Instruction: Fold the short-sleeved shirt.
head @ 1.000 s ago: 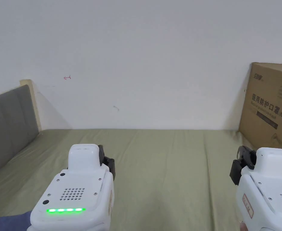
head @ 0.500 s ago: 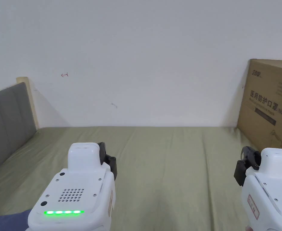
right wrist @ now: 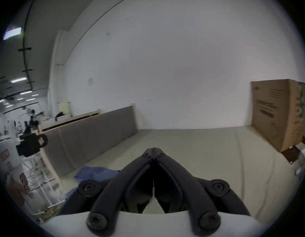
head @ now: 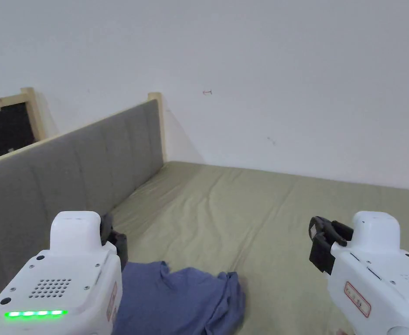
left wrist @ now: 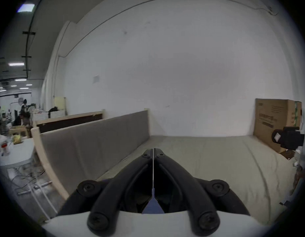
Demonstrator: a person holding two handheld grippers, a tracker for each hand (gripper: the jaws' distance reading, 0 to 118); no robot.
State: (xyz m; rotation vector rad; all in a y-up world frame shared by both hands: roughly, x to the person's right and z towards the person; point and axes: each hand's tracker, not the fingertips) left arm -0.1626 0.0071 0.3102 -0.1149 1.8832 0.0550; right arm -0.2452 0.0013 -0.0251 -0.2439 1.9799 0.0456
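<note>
Left jaws: my left gripper (left wrist: pixel 153 151) has its 2 jaws pressed together, tips meeting at the lower centre of the left gripper view, nothing between them.
Right jaws: my right gripper (right wrist: pixel 153 150) is likewise closed, tips touching at the lower centre of the right gripper view, pinching nothing.
Head view: left gripper (head: pixel 116 242) sits at the lower left of the frame, right gripper (head: pixel 319 244) at the lower right, well apart, both above the bed.
Shirt: the blue short-sleeved shirt (head: pixel 182 301) lies crumpled on the bed at the bottom of the head view, between the 2 grippers and nearer the left one; in the right gripper view it shows at the lower left (right wrist: pixel 97 172).
Bed: green sheet (head: pixel 251 218) with long creases, running up to the white wall (head: pixel 264 65).
Headboard: grey padded panel (head: pixel 68 174) along the left of the frame, beside the shirt.
Box: a cardboard box (right wrist: pixel 276 112) stands on the bed at the right of the right gripper view, against the wall.
</note>
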